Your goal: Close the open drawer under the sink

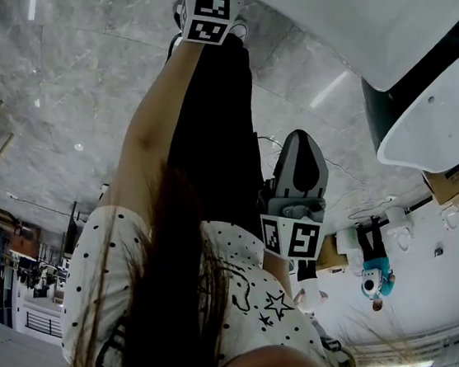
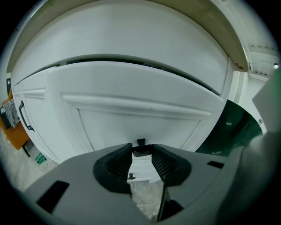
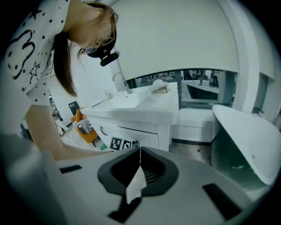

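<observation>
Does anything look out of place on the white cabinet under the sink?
The white drawer front stands out from the cabinet, a dark gap along its top edge. The left gripper has its jaws closed on its small black handle.

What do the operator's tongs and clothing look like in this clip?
The left tongs and right tongs are matte grey shells with dark ribbed pads inside. Each carries a white cube printed with black square markers. The person wears a white short-sleeved top with black dots and stars.
</observation>
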Motion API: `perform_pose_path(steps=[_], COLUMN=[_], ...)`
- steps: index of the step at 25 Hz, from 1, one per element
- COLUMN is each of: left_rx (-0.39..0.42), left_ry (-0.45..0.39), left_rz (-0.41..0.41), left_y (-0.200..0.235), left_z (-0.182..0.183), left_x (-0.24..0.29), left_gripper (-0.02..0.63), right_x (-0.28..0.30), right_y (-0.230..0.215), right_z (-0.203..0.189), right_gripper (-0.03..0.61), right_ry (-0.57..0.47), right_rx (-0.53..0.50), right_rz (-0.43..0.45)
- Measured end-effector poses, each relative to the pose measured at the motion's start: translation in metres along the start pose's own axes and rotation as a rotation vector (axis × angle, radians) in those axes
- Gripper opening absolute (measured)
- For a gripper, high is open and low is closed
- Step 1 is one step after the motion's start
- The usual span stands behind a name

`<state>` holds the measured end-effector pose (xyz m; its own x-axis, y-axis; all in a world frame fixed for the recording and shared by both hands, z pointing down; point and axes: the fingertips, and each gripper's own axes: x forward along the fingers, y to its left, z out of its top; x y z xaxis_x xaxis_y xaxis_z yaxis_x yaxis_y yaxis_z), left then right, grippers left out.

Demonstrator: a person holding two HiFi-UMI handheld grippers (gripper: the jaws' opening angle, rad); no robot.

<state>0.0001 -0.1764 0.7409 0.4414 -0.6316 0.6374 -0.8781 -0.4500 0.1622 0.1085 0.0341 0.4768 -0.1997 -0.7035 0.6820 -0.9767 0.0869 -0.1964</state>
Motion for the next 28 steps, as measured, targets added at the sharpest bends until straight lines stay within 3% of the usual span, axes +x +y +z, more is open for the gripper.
perform_pose_path(steps=[8,14,19,20,22,28], left_rx=[0.005,-0.06,-0.084,-0.087,-0.092,-0.051], left_ry=[-0.007,-0.027,-0.038,-0.053,-0.095,-0.287], left_rz=[-0.003,0.002,-0.004,-0.011,-0.03,-0.106], left_y=[0.002,-0.001,-0.015,-0.018,-0.025,-0.045], left_z=[0.005,0.009,0.002,0.007,0.029,0.162], left_x=[0.004,0.003,-0.057,-0.078,-0.121,-0.234], left_gripper=[0.138,0.14,0.133,0.1,0.031,0.006], right_x=[0.0,0.0,-0.009,-0.011,-0.018,-0.039], right_y=[0.0,0.0,-0.001,0.001,0.005,0.006], right_z=[-0.003,-0.003,0.006,0.009,0.02,0.07], right_gripper=[0.014,0.014,0.014,0.013,0.014,0.012], right_ry=[0.007,0.009,-0.019,-0.03,-0.052,-0.127], right_rx=[0.006,0.007,-0.026,-0.033,-0.05,-0.089], right_rz=[0.003,0.018,0.007,0.004,0.003,-0.024])
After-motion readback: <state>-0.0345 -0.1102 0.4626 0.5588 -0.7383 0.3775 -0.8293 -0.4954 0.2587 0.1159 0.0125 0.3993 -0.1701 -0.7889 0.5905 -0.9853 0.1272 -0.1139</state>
